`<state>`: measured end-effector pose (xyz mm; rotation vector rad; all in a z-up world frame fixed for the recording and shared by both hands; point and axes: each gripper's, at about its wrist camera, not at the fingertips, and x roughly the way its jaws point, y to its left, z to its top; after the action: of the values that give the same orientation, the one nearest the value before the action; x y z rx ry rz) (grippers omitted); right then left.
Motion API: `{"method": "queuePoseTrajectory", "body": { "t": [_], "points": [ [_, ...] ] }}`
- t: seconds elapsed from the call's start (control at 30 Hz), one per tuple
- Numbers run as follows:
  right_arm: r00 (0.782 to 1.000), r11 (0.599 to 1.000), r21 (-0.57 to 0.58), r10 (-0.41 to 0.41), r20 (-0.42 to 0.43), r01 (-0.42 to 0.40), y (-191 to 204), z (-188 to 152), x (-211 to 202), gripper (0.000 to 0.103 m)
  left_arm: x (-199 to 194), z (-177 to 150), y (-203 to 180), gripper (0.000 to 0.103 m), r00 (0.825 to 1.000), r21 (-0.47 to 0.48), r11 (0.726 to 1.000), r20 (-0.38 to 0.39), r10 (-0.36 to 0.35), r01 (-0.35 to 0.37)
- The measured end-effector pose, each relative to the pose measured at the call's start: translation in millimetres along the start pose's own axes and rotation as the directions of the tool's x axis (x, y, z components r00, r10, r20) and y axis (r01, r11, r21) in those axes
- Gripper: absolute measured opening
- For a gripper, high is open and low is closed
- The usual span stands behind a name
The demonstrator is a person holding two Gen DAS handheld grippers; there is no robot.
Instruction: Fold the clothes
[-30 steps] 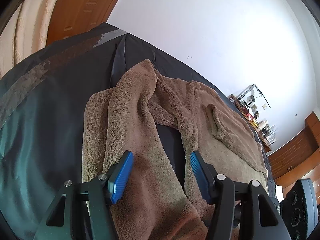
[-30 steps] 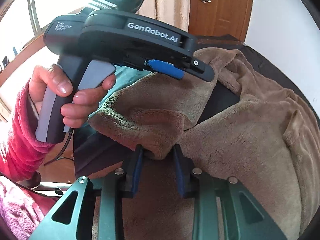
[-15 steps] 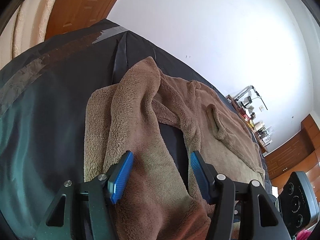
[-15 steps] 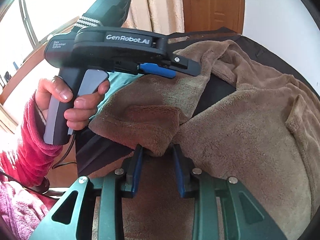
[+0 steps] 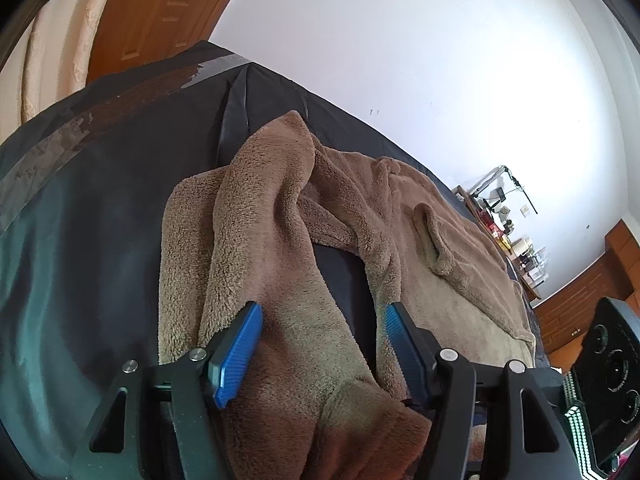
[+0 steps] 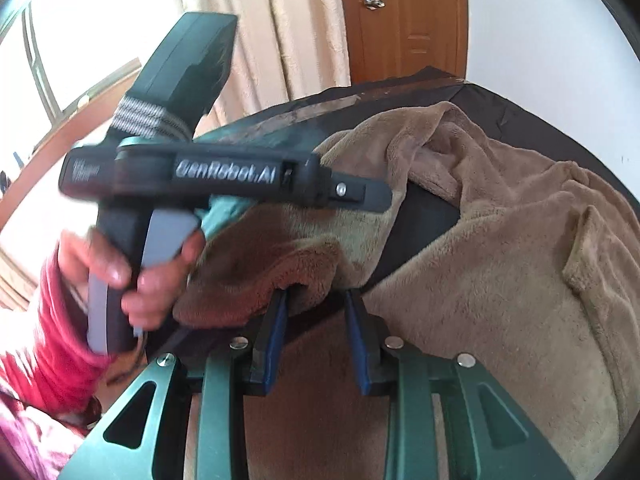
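A brown fleece garment (image 5: pixel 432 248) lies spread on a dark cover (image 5: pixel 100 220). One sleeve (image 5: pixel 280 240) runs toward me between the blue pads of my left gripper (image 5: pixel 322 308), whose jaws are opening; the pads stand wide and do not squeeze it. In the right wrist view my right gripper (image 6: pixel 316 296) is shut on a thick folded end of the fleece (image 6: pixel 280 276), lifted a little off the cover. The left gripper (image 6: pixel 376 198) crosses that view just above the fold, held by a hand (image 6: pixel 152 276) in a red sleeve.
Cream curtains (image 6: pixel 288 32) and a wooden door (image 6: pixel 404 20) stand beyond the far edge of the cover (image 6: pixel 360 100). A white wall (image 5: pixel 400 60) runs along the right. A cluttered shelf (image 5: pixel 504 224) stands far right. A window (image 6: pixel 60 40) is at the left.
The left pads stand slightly wider around the sleeve. In the right wrist view the scene has shifted and rolled: the left gripper sits lower and blurred, and the held fold has moved with the right gripper.
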<state>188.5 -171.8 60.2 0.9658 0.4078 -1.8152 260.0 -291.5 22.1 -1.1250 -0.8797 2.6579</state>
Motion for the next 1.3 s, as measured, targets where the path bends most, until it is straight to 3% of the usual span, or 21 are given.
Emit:
{"method": "queuePoseTrajectory", "body": {
  "t": [0.27, 0.33, 0.5, 0.67, 0.77, 0.93, 1.2, 1.23, 1.3],
  "points": [
    [0.999, 0.999, 0.026, 0.047, -0.018, -0.046, 3, 4, 16, 0.032, 2, -1, -1, 0.067, 1.0, 0.0, 1.0, 0.003, -0.004, 0.004],
    [0.998, 0.998, 0.015, 0.055, -0.004, -0.055, 4, 4, 13, 0.021, 1, 0, 0, 0.067, 1.0, -0.011, 1.0, -0.001, -0.009, 0.009],
    [0.996, 0.999, 0.025, 0.045, 0.071, -0.047, -1, 7, -8, 0.014, -10, 8, 5, 0.067, 0.998, -0.074, 0.996, 0.016, -0.055, 0.056],
    [0.985, 0.998, 0.06, -0.017, 0.171, 0.007, -21, 15, -46, 0.012, -25, 20, 6, 0.067, 0.994, -0.106, 0.991, 0.074, -0.075, 0.082],
    [0.97, 0.994, 0.092, -0.072, 0.232, 0.051, -40, 22, -74, 0.012, -23, 26, 0, 0.067, 0.996, -0.089, 0.994, 0.07, -0.058, 0.064],
    [0.921, 0.974, 0.179, -0.191, 0.339, 0.136, -68, 29, -140, 0.012, -6, 32, -16, 0.067, 0.999, -0.052, 0.997, 0.025, -0.048, 0.05],
    [0.801, 0.878, 0.379, -0.441, 0.405, 0.292, -134, 2, -231, 0.012, 28, 43, -41, 0.067, 1.0, -0.005, 1.0, -0.029, -0.01, 0.01],
    [0.809, 0.871, 0.416, -0.433, 0.397, 0.261, -146, -7, -235, 0.013, 31, 45, -43, 0.067, 1.0, 0.001, 1.0, -0.029, -0.003, 0.003],
    [0.848, 0.874, 0.452, -0.37, 0.38, 0.179, -159, -21, -225, 0.014, 37, 45, -46, 0.067, 1.0, 0.006, 1.0, -0.031, 0.005, -0.005]
  ]
}}
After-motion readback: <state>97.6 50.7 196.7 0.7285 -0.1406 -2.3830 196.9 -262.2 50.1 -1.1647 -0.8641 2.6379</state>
